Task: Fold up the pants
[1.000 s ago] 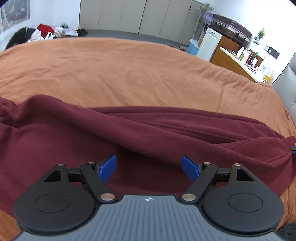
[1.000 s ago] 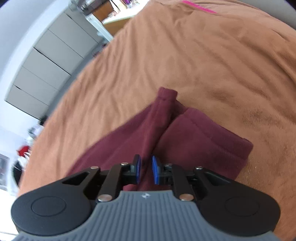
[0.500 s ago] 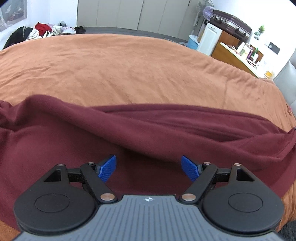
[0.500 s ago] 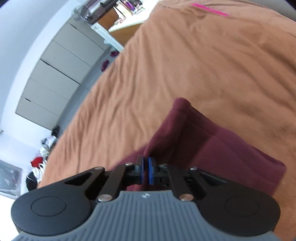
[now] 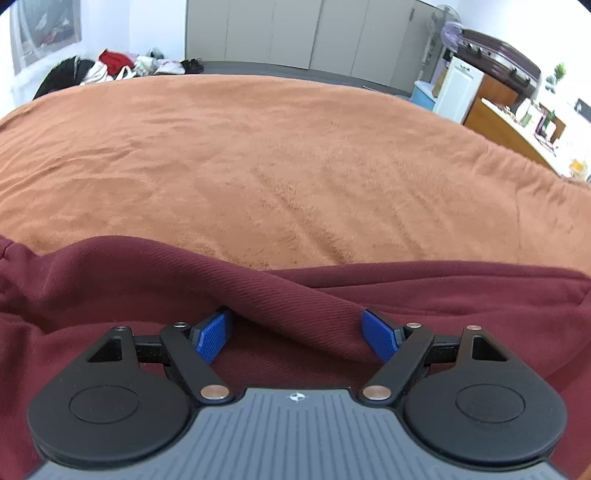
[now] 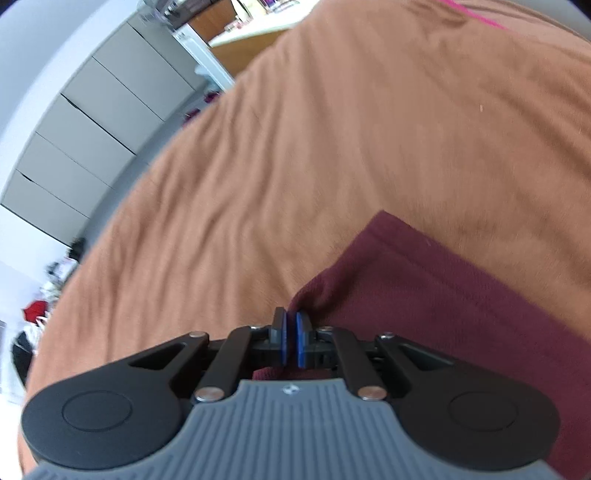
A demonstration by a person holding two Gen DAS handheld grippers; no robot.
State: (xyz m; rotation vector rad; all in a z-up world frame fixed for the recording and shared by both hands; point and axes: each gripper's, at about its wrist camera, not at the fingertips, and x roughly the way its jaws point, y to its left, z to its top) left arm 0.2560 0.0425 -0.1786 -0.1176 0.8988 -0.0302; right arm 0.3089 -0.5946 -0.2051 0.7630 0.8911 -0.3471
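Note:
Dark red pants (image 5: 147,277) lie across an orange-brown bedspread (image 5: 258,166). My left gripper (image 5: 295,332) is open just above them, and a raised fold of the fabric runs between its blue pads (image 5: 212,334) without being pinched. In the right wrist view, my right gripper (image 6: 291,339) is shut on the edge of the pants (image 6: 443,295) near a leg end. Its jaws are just starting to open, with a pinch of fabric still between the pads. The cloth stretches away to the right over the bedspread (image 6: 332,147).
Grey cabinets (image 5: 295,33) line the far wall. A pile of clothes (image 5: 110,70) lies on the floor at the far left. A white appliance (image 5: 458,92) and a cluttered wooden desk (image 5: 517,125) stand to the right of the bed.
My left gripper has come lower and closer to the pants, so the fold now lies between its open pads. My right gripper shut on the pants' edge and moved with it.

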